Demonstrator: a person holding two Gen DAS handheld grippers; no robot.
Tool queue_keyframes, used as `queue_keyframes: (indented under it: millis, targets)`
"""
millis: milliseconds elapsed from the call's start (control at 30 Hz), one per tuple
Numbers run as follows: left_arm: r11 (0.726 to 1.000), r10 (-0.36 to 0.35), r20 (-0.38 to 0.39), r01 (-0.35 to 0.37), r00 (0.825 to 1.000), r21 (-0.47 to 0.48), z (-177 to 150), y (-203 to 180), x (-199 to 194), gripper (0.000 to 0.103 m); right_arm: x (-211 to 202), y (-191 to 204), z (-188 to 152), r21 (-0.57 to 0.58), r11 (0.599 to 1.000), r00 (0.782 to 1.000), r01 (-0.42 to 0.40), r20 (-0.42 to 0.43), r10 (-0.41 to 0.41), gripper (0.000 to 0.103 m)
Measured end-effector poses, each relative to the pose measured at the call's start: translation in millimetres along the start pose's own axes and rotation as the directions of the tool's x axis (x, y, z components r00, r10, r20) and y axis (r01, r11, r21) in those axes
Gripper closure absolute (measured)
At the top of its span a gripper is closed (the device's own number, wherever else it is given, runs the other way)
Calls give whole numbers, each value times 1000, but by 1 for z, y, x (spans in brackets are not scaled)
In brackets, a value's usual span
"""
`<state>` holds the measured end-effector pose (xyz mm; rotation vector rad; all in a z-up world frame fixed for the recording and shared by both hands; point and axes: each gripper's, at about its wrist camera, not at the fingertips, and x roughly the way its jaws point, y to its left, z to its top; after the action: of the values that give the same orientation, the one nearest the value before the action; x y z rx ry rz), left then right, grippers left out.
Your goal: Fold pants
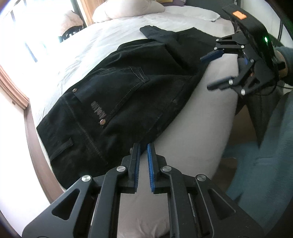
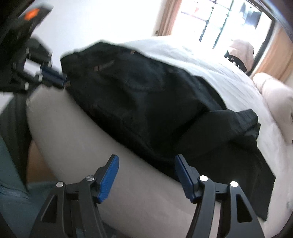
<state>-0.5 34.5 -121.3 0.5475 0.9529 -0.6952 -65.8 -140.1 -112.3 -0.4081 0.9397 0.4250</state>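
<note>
Black pants (image 1: 119,95) lie folded on the white bed (image 1: 192,119), waistband and a back pocket facing up, legs doubled toward the far end. My left gripper (image 1: 143,146) hovers at the pants' near edge; its blue pads stand a narrow gap apart with nothing between them. My right gripper (image 1: 207,72) is open beside the pants' far right edge, empty. In the right wrist view the pants (image 2: 146,95) are blurred, and the right gripper (image 2: 146,159) stands wide open over bare sheet (image 2: 82,128), just short of the cloth. The left gripper (image 2: 62,78) shows at the upper left, touching the pants' edge.
A pale pillow (image 1: 128,9) lies at the head of the bed. A wooden bed frame (image 1: 33,131) runs along the left. A chair draped with a pink garment (image 2: 239,53) stands by the bright window. A person's teal clothing (image 1: 265,155) fills the lower right.
</note>
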Motion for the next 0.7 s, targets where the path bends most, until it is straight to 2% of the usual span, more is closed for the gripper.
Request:
queue_keyframes:
  millis: [100,167,267,333,400,433,467,567,700]
  targets:
    - [999,-30,10,31,999,-41,3,5,-14,95,-16,-15,15,101,994,997,-43,67,36,37]
    - [997,-28,52,32,998,-76,13,10,-23,95,-19,-23,29,155,984,990,-93,121,75,37]
    - [994,-12,104,23,994,-103,38,15,-21,95,-6,-22,45,164,977,984,-135,139,112,42]
    - [993,-11,130,26,991,-117,58,17,-13,95,13,-15,45,148,977,985,-150,109,135,42]
    - [985,-49,127,69,991,-156,78,23,8,95,50,-11,32,175,971,985,-161,-29,169,41]
    - [983,-54,109,72,993,-167,87,25,19,95,64,-9,19,202,968,985,-151,-58,165,41]
    - [985,-45,91,59,995,-160,100,26,31,95,59,-9,16,212,966,987,-152,-16,158,41]
    - [988,-74,102,87,992,-128,139,33,47,95,44,-11,15,237,953,980,-187,-20,197,40]
    - [992,-72,92,81,993,-100,194,57,74,95,13,-39,16,332,907,965,-261,105,239,40]
